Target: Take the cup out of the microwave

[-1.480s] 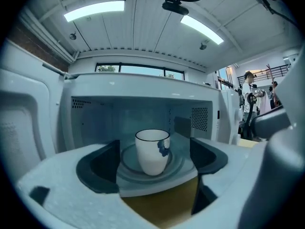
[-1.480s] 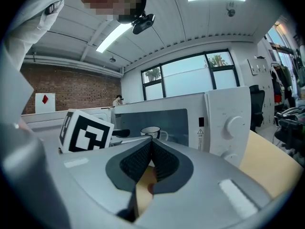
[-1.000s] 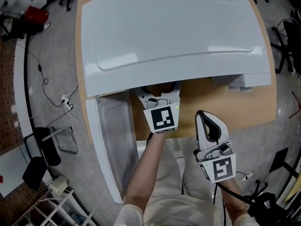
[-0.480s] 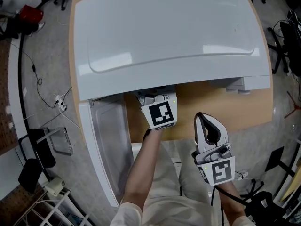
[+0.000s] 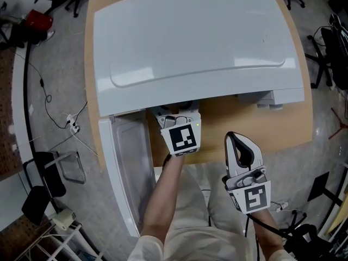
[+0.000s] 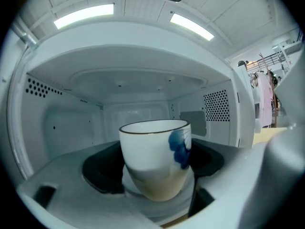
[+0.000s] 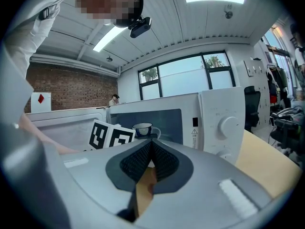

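reaching into the open microwave [image 5: 196, 42], the left gripper [image 5: 177, 116] sits just right of the door [image 5: 128, 167], which hangs open at the lower left of the head view. its tips are tucked under the white top there.

its own view settles the rest. the cup [image 6: 155, 159] stands upright on a pale round plate [image 6: 189, 191] at the middle of the cavity, dead ahead and low in the frame, squarely between the two jaws. the jaws are wide and closing. the dark pads [image 6: 100, 171] flank the cup's left and right walls, very near them, though i would not call it a firm pinch yet. the cup's long axis runs straight up, so the jaws meet it across its width, below the brown rim. a blue mark faces the right of that frame.

further right, the right gripper [image 5: 242, 141] hangs over the person's lap, off the edge of the wooden table [image 5: 261, 118] and well apart from the cavity. its ribbed jaws are pressed together on nothing.

so the left hand is by far the nearer. my judgement is that the grip should finish first. the cup can then come straight back toward the camera, kept level and clear of the door sill.
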A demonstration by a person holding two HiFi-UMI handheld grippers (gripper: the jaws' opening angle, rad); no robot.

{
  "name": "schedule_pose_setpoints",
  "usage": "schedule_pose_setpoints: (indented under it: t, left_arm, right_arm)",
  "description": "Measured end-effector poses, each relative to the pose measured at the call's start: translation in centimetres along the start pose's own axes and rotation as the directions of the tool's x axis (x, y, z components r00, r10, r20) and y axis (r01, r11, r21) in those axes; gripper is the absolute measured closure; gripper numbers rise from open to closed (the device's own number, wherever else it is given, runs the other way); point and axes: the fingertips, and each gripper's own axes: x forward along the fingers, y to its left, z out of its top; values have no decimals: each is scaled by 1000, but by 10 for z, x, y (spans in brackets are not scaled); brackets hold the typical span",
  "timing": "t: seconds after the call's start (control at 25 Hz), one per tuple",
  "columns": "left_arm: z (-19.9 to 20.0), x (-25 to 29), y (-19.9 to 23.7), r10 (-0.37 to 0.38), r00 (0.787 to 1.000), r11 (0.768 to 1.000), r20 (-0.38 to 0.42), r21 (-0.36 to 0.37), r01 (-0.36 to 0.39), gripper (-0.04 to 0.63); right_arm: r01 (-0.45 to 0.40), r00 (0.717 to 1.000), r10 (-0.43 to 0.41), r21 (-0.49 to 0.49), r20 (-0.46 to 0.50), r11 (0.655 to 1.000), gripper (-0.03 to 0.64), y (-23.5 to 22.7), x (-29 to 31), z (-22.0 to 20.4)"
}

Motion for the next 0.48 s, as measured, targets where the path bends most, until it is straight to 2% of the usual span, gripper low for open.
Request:
schedule_pose_setpoints:
  t: [0.36, 0.48]
  left_arm:
    - [19, -40, -12, -26, 1000, 999, -9, 23, 27, 206]
    - [17, -63, -21, -39, 997, 999, -71, 5, 40, 206]
  right_arm:
    - [3, 999, -3, -22, 34, 1000, 611, -3, -9, 40]
    - [6, 999, -5, -31, 49, 1000, 611, -1, -18, 60]
